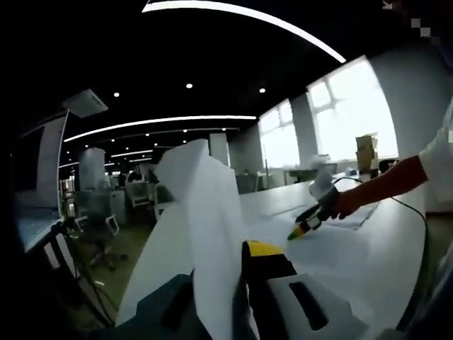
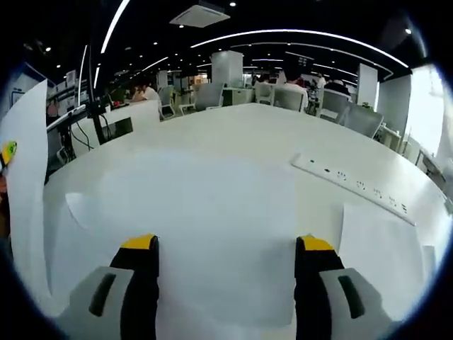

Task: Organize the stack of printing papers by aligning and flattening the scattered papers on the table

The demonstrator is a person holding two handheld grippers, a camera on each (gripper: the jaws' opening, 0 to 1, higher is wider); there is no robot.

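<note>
Left gripper [image 1: 244, 283] is clamped on a raised white paper sheet [image 1: 205, 212], while right gripper [image 2: 225, 251], jaws apart, hovers over flat white sheets [image 2: 212, 212] on the white desk [image 2: 233, 134].

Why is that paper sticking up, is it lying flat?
Not flat. The left gripper holds the sheet of paper lifted, standing up above the table.

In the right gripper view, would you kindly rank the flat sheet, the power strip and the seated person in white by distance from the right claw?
1. The flat sheet of paper lies on the table right ahead of the open right claw.
2. The power strip lies farther out, ahead to the right.
3. The seated person in white is beyond the table's far edge.
</note>
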